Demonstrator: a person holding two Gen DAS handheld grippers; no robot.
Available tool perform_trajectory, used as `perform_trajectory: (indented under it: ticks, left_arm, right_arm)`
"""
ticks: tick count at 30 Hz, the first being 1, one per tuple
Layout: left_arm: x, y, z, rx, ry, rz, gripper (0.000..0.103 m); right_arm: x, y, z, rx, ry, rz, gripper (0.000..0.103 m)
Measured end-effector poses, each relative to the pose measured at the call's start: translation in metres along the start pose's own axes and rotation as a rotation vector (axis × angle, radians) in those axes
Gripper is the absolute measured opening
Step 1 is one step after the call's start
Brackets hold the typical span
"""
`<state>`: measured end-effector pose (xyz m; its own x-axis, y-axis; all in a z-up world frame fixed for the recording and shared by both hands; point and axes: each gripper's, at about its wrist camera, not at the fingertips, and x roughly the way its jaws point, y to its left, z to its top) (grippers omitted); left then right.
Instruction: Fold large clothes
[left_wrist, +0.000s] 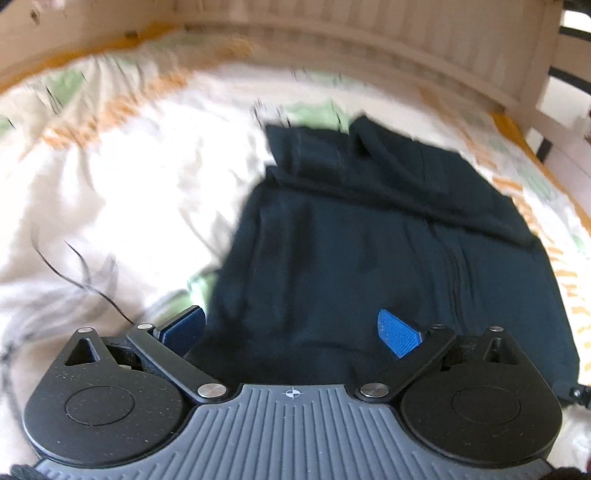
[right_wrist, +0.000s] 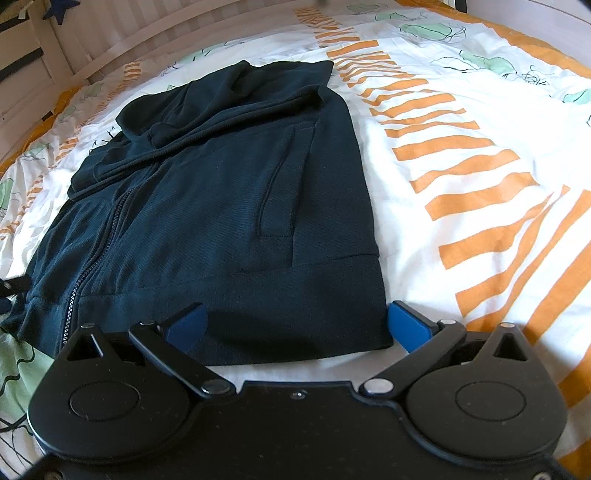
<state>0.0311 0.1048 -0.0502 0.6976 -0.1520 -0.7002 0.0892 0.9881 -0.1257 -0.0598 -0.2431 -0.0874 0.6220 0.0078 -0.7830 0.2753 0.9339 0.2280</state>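
Right claw sat wide open over the hem corner of the dark zip jacket, empty; left claw likewise spread, holding nothing, above the hem's other side. Jacket lay flat on the bed's patterned duvet, sleeves folded across the top; prob. soft, limp, fairly thick, so best pinched at hem corners, w/ zip stiffening the middle.

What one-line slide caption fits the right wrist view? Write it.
Open right gripper poised at the hem of a dark zip-up jacket, laid on a bedspread with orange stripes.
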Motion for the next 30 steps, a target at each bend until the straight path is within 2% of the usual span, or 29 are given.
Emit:
perform_trajectory:
  ticks: [2, 5, 7, 9, 10, 14, 19, 23, 28, 29, 30]
  left_arm:
    - [-0.001, 0.001, 0.004, 0.015, 0.008, 0.035, 0.101]
    - [0.01, 0.008, 0.007, 0.005, 0.084, 0.07, 0.101]
    - [0.021, 0.012, 0.009, 0.005, 0.156, 0.058, 0.1]
    - [0.036, 0.011, 0.01, 0.026, 0.24, 0.015, 0.092]
    - [0.042, 0.012, 0.01, 0.024, 0.27, -0.005, 0.092]
    - [0.051, 0.011, 0.011, 0.025, 0.293, -0.042, 0.092]
    - [0.054, 0.013, 0.01, 0.023, 0.291, -0.075, 0.091]
    - [0.052, 0.016, 0.007, 0.011, 0.284, -0.103, 0.089]
    - [0.043, 0.023, 0.007, -0.017, 0.257, -0.134, 0.064]
    - [0.042, 0.025, 0.008, -0.027, 0.252, -0.139, 0.058]
    - [0.04, 0.027, 0.008, -0.041, 0.246, -0.146, 0.049]
  right_arm:
    - [0.0, 0.0, 0.0, 0.002, -0.001, 0.003, 0.103]
    - [-0.001, -0.002, 0.0, 0.005, 0.0, 0.008, 0.103]
    - [-0.001, -0.004, 0.001, 0.009, 0.0, 0.014, 0.103]
    - [-0.002, -0.006, 0.001, 0.016, 0.0, 0.021, 0.103]
    - [-0.003, -0.007, 0.001, 0.021, -0.001, 0.025, 0.103]
    - [-0.008, -0.011, 0.002, 0.044, -0.012, 0.028, 0.103]
    - [-0.02, -0.018, 0.006, 0.095, -0.086, -0.001, 0.103]
    - [-0.005, -0.023, 0.013, 0.118, -0.016, 0.018, 0.103]
    - [-0.001, -0.024, 0.015, 0.134, 0.008, 0.077, 0.102]
    - [-0.002, -0.025, 0.015, 0.138, 0.01, 0.088, 0.101]
    - [-0.002, -0.025, 0.014, 0.139, 0.011, 0.095, 0.093]
